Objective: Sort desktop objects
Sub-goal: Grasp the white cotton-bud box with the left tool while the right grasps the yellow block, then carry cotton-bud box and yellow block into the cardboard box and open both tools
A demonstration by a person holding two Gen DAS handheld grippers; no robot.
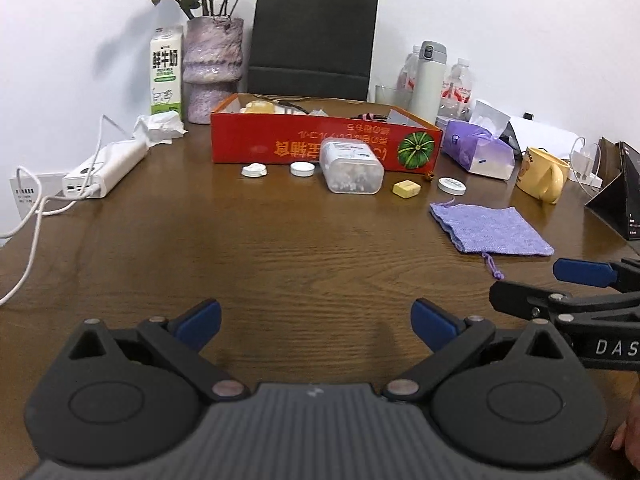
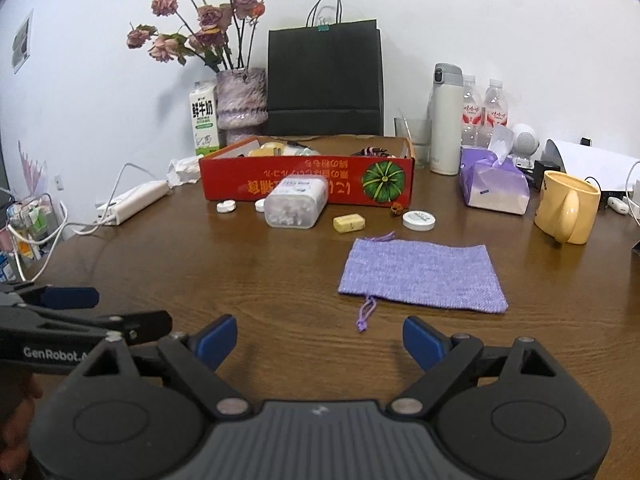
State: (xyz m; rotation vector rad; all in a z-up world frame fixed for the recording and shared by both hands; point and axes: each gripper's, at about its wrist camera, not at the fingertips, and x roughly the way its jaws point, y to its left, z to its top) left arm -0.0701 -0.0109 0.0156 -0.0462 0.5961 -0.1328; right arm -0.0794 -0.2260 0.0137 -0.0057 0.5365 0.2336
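A red cardboard box (image 1: 256,140) (image 2: 240,184) stands open at the back of the brown table and holds small items. In front of it lie a clear plastic container (image 1: 352,166) (image 2: 296,202), two white caps (image 1: 254,170) (image 1: 301,169), a yellow block (image 1: 406,189) (image 2: 349,223), a white round tin (image 1: 452,185) (image 2: 418,220) and a purple knit pouch (image 1: 490,235) (image 2: 422,274). My left gripper (image 1: 316,322) is open and empty over bare table. My right gripper (image 2: 319,342) is open and empty, just short of the pouch's drawstring (image 2: 366,314).
A yellow mug (image 2: 566,206), purple tissue pack (image 2: 494,186), white thermos (image 2: 446,120), water bottles (image 2: 484,110) and a glass (image 2: 412,136) stand at the right. A milk carton (image 1: 166,76), flower vase (image 1: 212,72), black paper bag (image 1: 312,40) and white power bank with cables (image 1: 106,170) stand at the back left.
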